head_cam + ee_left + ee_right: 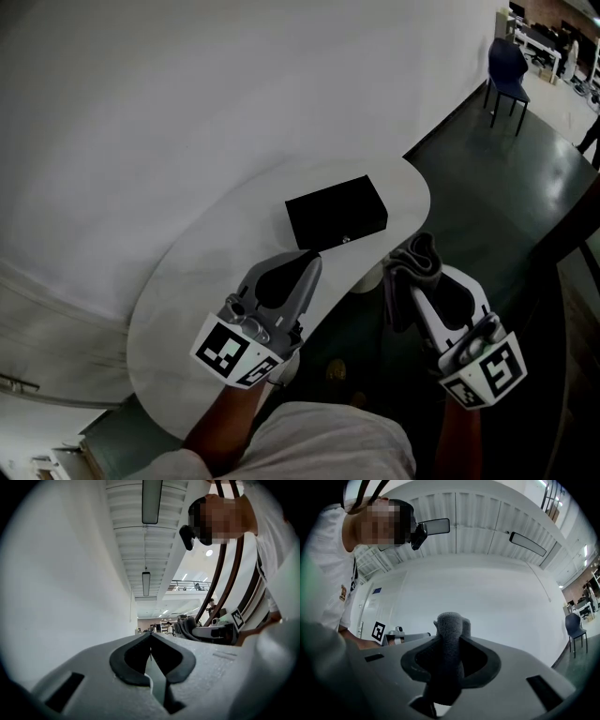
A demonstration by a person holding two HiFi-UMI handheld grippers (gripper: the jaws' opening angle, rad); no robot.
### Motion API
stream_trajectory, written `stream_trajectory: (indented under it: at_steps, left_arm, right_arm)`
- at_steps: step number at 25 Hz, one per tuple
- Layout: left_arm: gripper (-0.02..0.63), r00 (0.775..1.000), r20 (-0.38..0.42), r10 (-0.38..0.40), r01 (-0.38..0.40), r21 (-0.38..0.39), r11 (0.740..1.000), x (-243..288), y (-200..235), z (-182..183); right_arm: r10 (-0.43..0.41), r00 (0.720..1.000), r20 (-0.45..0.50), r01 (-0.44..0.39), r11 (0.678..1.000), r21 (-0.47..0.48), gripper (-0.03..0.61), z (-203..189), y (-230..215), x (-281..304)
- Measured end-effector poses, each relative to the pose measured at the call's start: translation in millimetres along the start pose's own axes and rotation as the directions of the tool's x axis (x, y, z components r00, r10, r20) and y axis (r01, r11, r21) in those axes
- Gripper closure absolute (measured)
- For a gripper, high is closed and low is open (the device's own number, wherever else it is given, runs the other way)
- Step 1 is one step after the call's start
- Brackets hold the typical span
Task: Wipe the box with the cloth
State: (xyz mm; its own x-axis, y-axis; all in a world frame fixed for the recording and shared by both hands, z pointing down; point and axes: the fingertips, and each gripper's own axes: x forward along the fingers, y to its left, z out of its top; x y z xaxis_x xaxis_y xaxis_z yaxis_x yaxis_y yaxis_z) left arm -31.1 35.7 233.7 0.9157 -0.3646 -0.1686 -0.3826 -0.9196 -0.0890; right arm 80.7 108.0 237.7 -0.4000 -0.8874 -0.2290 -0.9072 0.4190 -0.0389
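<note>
White rounded desk [187, 309] fills the middle, and the black box [336, 212] lies flat on it, toward the far end. Left tool [307, 264] hovers just this side of the box, jaws pressed together, nothing between them. Right tool [410, 281] hangs to the right of the box, past the desk's edge, clamped on the bunched grey cloth [419, 255].

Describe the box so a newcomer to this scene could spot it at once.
Find the white, rounded table against the pale wall. Near its far end lies the box. It is flat, black and sharp-cornered with a small silver catch on its near side, unlike the soft grey cloth held beside the table.
</note>
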Motion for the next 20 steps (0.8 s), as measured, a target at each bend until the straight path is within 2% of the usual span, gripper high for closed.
stream_trajectory:
  at_steps: [3,8,13,20]
  left_arm:
    - [0.598,0.999,-0.015,0.037,-0.037,0.024,0.999,2,18,-9]
    - [0.598,0.993,-0.041,0.107,-0.106,0.014,0.994,5,74,-25]
    - [0.598,0.987,-0.057,0.153,-0.154,-0.007,0.988,10,139,-43]
    - [0.598,0.972,-0.112,0.206,-0.213,-0.061,0.975,14,182,-84]
  right_arm:
    - [0.014,1.0,-0.003,-0.014,1.0,0.001,0.479,-7,-5,13]
    - [0.038,0.998,-0.04,-0.038,0.999,0.005,0.479,-17,-10,60]
    - [0.038,0.996,-0.079,-0.038,0.999,-0.003,0.479,-31,-20,119]
    - [0.004,0.995,-0.096,-0.005,1.0,-0.007,0.479,-53,-38,145]
